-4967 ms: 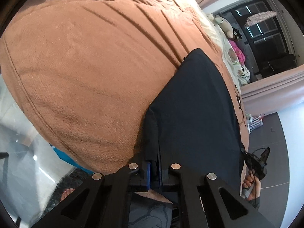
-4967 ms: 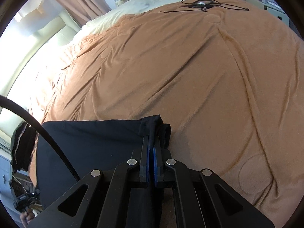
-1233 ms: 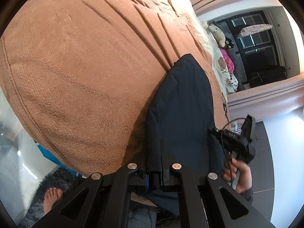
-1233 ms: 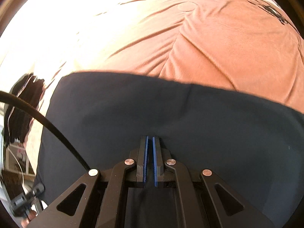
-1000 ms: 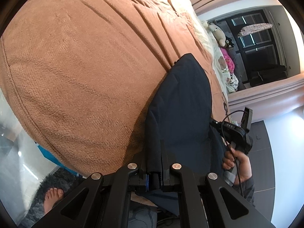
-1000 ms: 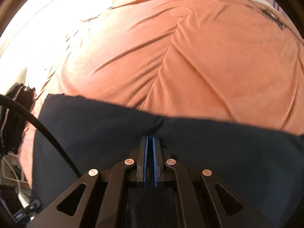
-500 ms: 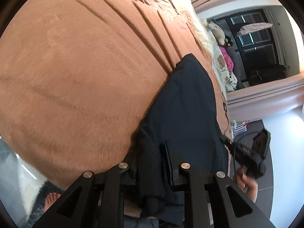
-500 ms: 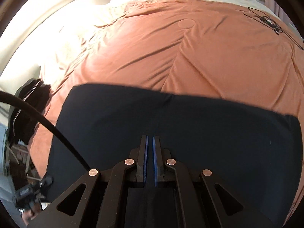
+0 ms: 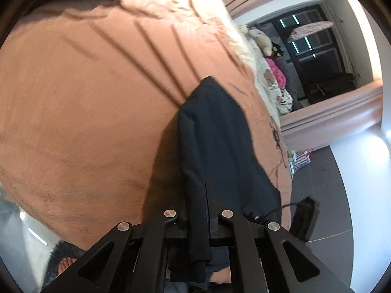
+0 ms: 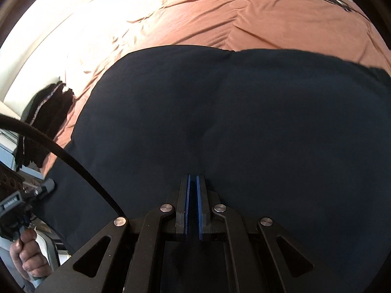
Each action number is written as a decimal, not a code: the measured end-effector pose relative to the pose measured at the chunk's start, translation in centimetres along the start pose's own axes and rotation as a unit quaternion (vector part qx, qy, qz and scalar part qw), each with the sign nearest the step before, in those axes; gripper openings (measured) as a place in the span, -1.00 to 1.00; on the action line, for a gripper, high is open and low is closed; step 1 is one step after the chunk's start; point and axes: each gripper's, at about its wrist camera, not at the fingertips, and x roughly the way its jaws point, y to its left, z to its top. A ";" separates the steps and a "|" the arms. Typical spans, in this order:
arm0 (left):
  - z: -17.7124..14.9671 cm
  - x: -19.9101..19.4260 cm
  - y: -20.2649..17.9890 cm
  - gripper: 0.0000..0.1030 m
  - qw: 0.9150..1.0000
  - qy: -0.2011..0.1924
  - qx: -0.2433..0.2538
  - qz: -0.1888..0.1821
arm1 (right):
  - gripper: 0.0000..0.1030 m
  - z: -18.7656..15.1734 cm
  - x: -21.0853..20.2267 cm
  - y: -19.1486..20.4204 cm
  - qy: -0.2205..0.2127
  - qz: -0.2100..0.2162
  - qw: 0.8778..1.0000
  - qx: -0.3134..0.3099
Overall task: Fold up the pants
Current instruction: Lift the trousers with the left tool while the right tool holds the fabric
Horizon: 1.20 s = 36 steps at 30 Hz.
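Note:
Dark navy pants (image 9: pixel 220 134) lie along a rust-orange blanket (image 9: pixel 97 97) on a bed, their near end raised and casting a shadow. My left gripper (image 9: pixel 198 195) is closing on that near edge; cloth fills the jaws, hides the left finger and hangs down over it. In the right wrist view the pants (image 10: pixel 232 109) spread wide, with creases running to my right gripper (image 10: pixel 193 178), which is shut on the fabric. The right gripper (image 9: pixel 303 217) shows beside the pants' right edge. The left gripper (image 10: pixel 14 205) appears at lower left, in a hand (image 10: pixel 27 251).
A dark garment pile (image 10: pixel 46 112) sits at the blanket's left edge. Pale sheets (image 10: pixel 73 24) and stuffed toys (image 9: pixel 261 39) lie at the bed's far side. A black cable (image 10: pixel 334 0) rests on the blanket. Dark floor (image 9: pixel 342 195) borders the bed; a bare foot (image 9: pixel 66 263) stands below.
My left gripper briefly opened, then closed again on the pants edge and rose, so more cloth hangs over its fingers. My right gripper travelled sideways with the fabric; the pants fill more of its view.

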 end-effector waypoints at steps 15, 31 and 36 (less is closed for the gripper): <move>1.3 0.5 -11.9 -0.86 0.995 -0.008 0.102 -0.021 | -1.00 -5.0 -3.1 -3.1 0.007 0.077 0.996 0.043; -1.2 5.7 -24.0 -0.86 0.975 0.036 0.216 -0.044 | -0.91 -5.5 -12.7 -11.3 -0.088 0.104 0.986 0.099; -3.2 9.2 -27.6 -0.86 0.965 0.069 0.250 -0.048 | -0.90 -6.7 -15.8 -15.3 -0.119 0.098 0.979 0.137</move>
